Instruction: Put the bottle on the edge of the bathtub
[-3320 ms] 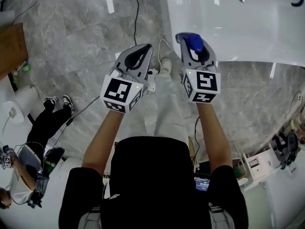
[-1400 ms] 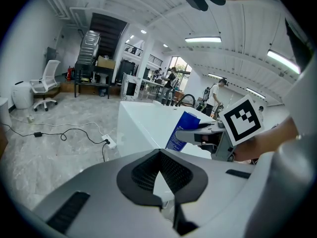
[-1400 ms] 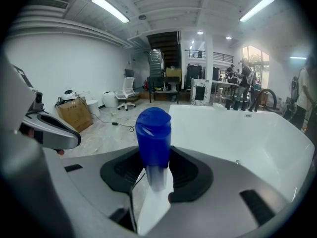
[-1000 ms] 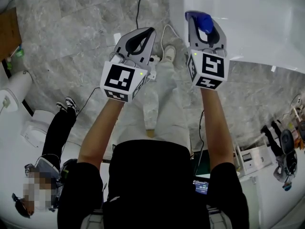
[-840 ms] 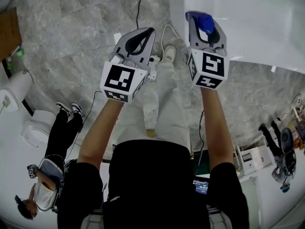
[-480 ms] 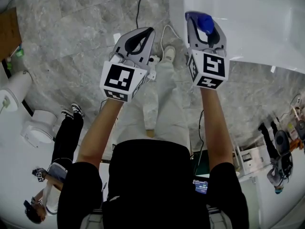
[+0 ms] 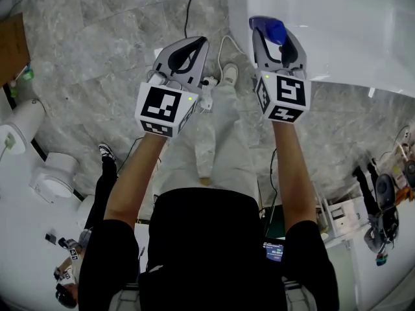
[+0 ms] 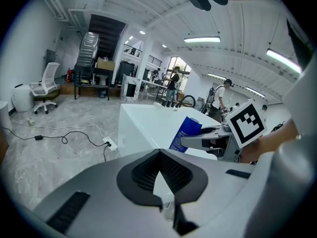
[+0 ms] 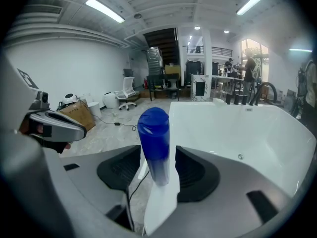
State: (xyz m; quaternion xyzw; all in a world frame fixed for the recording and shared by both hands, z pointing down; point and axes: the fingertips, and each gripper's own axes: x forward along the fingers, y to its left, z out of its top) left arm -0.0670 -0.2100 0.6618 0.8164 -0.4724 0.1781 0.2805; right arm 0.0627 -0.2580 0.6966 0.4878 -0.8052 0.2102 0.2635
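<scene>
A blue bottle [image 9: 154,140] stands upright on the white rim of the bathtub [image 9: 233,128], between the jaws of my right gripper [image 9: 157,170]. Those jaws are opening, with a narrow gap showing beside the bottle. From the head view the bottle's blue cap [image 7: 267,28] peeks out past the right gripper [image 7: 275,36] at the tub's corner [image 7: 337,37]. My left gripper [image 7: 192,47] hovers over the floor left of the tub, shut and empty. The left gripper view shows its jaws [image 8: 161,177] closed, with the bottle [image 8: 185,133] beyond.
Cables and a power strip [image 7: 207,99] lie on the grey marble floor below the grippers. A toilet [image 7: 52,180] and a cardboard box [image 7: 13,47] stand at the left, a white cart [image 7: 350,219] at the right. A person walks at the lower left.
The right gripper and bottle hold nearly still at the tub's corner and its jaws have spread a little. The left gripper has not moved. A person at the left has walked towards the bottom.
</scene>
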